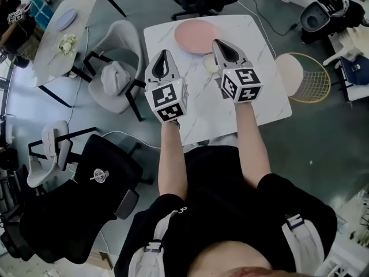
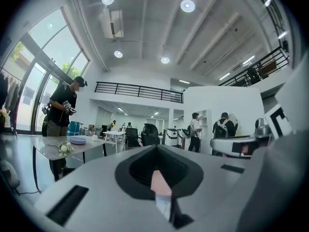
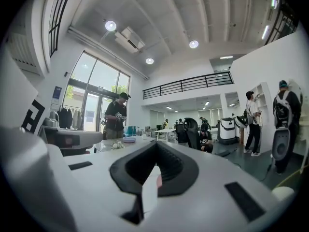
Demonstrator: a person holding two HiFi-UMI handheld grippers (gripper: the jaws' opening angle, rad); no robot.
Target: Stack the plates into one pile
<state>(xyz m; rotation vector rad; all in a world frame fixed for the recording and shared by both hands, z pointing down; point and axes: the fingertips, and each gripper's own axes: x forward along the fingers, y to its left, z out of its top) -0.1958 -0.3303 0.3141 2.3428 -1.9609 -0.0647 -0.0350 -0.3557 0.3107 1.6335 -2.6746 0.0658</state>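
Note:
A pink plate lies at the far edge of the white marble table. A small pale dish sits just in front of it, partly hidden by my right gripper. Both grippers hover level over the table and point toward its far side. My left gripper is shut and holds nothing, a little short and left of the pink plate. My right gripper is shut too, empty, with its tip at the plate's right rim. In the gripper views the left gripper and the right gripper show their jaws together.
A grey chair stands left of the table and a black office chair stands near left. A second table carries a blue plate and flowers. A gold wire basket stands right. A person stands by that table.

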